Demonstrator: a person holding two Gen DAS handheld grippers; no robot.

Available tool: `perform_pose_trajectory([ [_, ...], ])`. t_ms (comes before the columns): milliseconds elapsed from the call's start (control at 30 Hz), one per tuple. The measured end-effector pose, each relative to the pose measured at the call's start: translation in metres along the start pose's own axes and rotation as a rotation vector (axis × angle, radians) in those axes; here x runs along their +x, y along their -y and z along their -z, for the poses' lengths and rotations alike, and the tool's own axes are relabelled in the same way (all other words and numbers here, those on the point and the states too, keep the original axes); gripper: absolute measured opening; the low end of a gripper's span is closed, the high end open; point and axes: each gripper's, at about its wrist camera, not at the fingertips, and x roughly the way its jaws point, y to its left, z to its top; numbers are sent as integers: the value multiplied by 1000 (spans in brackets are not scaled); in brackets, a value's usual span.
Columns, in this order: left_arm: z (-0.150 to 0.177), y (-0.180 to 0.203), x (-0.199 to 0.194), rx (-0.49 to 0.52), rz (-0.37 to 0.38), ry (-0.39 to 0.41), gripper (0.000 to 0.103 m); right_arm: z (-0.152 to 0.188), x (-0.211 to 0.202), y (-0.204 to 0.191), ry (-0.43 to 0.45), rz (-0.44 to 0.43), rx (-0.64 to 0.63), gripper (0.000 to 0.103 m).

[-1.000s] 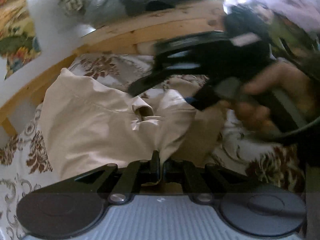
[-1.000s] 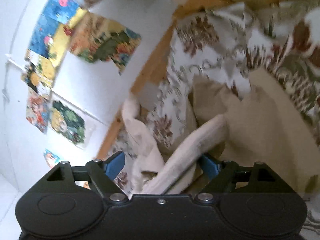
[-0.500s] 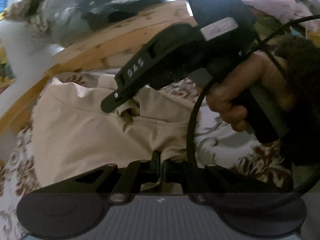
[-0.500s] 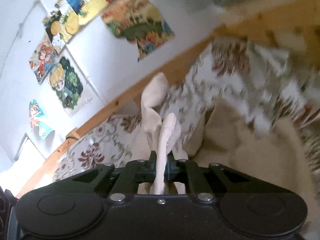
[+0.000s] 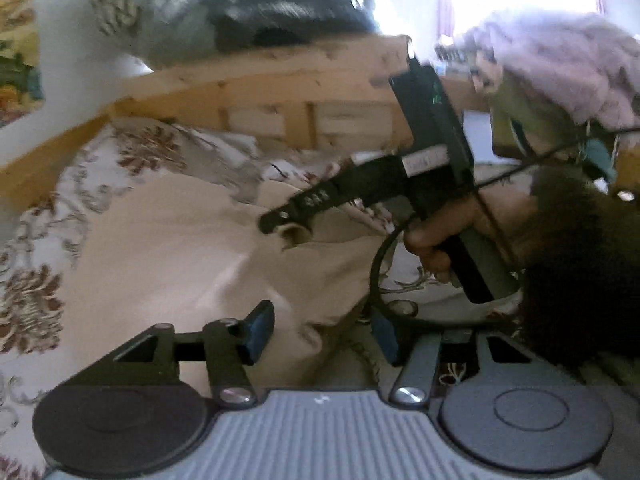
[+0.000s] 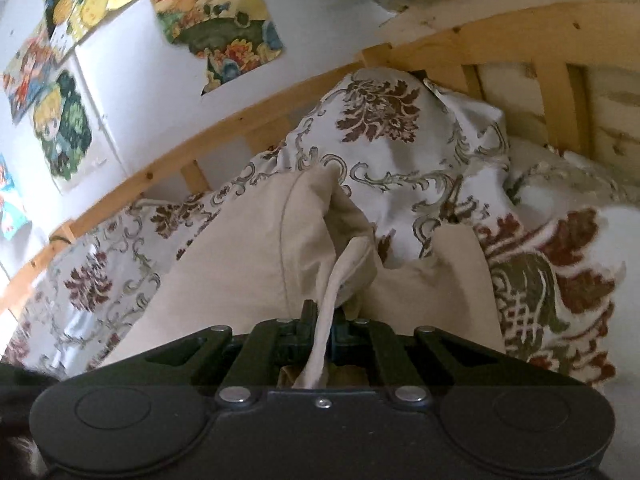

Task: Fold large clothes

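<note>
Nearest, the left gripper point(image 5: 320, 336) is opening, its jaws clear of the cloth between them. The right gripper point(image 6: 320, 330) is clamped on a fold of the garment point(image 6: 248, 248), which lies bunched on the bed point(image 6: 380, 120). Folding is judged barely begun.

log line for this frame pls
left gripper: opening, cloth between jaws | right gripper: shut on beige garment | surface: patterned bedsheet
</note>
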Motion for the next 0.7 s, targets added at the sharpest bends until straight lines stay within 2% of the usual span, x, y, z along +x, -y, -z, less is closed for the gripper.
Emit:
perform_pose_trajectory([
  [33,0,-3,-8,-24,-24,4,77,0,-1,-2,3,8,-19,5],
  [133,11,-21,-37,-155,-77,39,80,-2,-6,-9,18,47,-72,4],
  [300,31,-81,-56,-510,-152,78,81,1,-10,-25,40,125,-198,4],
  [400,43,-117,-47,-671,-126,72,79,4,-7,-34,37,169,-274,3],
  [533,65,-148,-24,-828,-72,16,77,9,-3,-40,34,208,-341,3],
  [633,69,-153,-9,-890,0,21,76,13,-5,-50,53,289,-435,2],
  [700,62,-147,2,-854,8,7,78,16,-7,-54,60,338,-477,2],
])
